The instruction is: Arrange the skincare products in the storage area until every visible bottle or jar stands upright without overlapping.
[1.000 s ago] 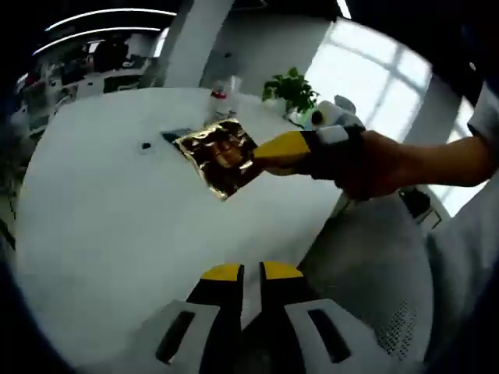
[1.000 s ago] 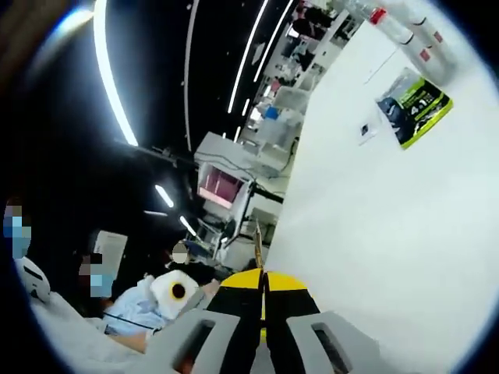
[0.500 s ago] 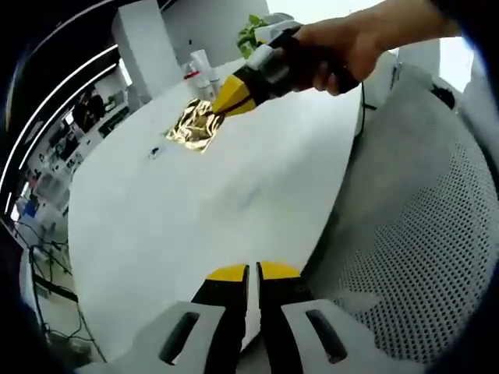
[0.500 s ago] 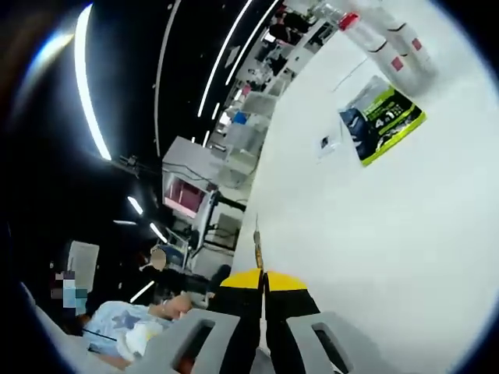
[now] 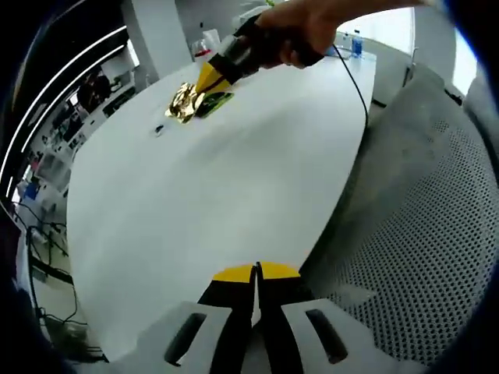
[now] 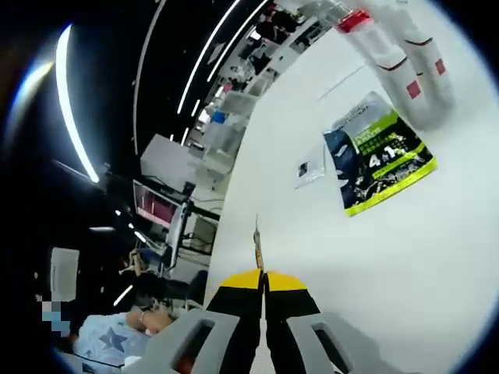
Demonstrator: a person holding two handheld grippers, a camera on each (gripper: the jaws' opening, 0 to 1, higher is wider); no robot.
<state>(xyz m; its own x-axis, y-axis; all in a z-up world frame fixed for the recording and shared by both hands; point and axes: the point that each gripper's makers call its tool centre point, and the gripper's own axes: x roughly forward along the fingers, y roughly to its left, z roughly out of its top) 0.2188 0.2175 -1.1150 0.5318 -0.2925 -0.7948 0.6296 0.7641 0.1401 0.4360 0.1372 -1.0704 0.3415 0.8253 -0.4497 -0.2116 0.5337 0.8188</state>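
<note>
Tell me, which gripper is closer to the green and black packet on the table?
Right. The right gripper, holding a gold sachet, sits beside the green packet. The left gripper stays far back at the table's near edge.

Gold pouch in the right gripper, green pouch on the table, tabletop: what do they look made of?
Gold pouch, pinched by the right gripper: looks like thin metallised foil or film; crinkled, with mirror-like glints. Green pouch: printed plastic film, probably; glossy highlights, lies flat with slight wrinkles. Table: smooth white matt surface, perhaps laminate; the look leaves it open.
</note>
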